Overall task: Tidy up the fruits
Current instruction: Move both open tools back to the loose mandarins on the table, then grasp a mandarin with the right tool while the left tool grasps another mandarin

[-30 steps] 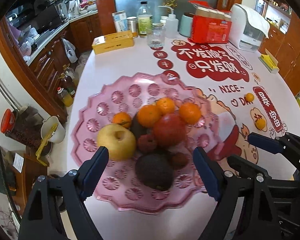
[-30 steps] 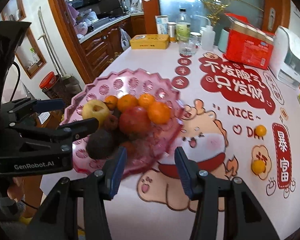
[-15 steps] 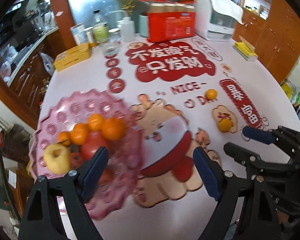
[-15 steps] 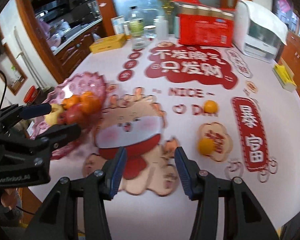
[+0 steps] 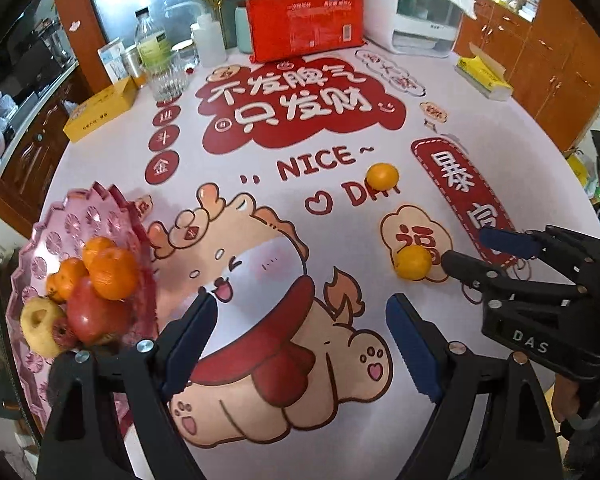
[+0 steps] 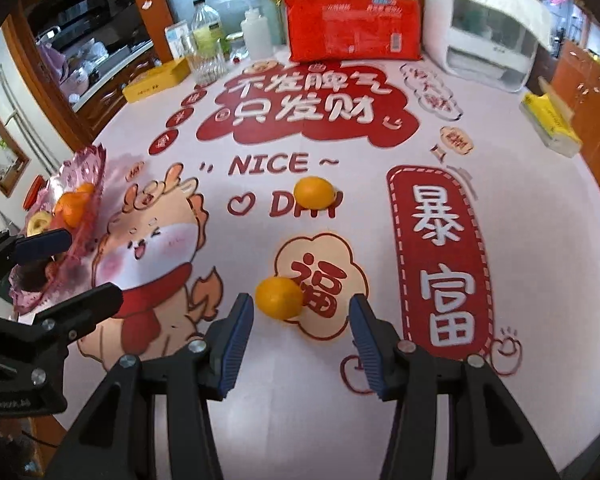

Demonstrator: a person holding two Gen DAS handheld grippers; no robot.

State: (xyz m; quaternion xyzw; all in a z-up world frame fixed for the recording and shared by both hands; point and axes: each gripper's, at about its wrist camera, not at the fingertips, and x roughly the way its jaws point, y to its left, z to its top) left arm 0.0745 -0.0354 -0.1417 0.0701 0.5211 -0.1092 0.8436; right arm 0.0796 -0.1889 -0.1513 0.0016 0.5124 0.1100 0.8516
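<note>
On the glossy printed tablecloth [image 6: 520,240], two smooth round oranges lie loose: one [image 6: 279,297] just ahead of the right gripper [image 6: 302,334], whose ridged blue pads gape wide and empty, another [image 6: 314,192] at 12 o'clock beyond it. At 9 o'clock sits the scalloped pink plastic tray [image 5: 56,236] heaped with fruit. The left gripper [image 5: 300,340], also wide and empty, has swung right since a second ago, off the tray.

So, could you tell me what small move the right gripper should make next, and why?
Probably ease the right gripper forward and slightly left: its jaws are open, and the nearer orange lies loose just ahead, close to its left finger, outside the pink fruit plate.
</note>
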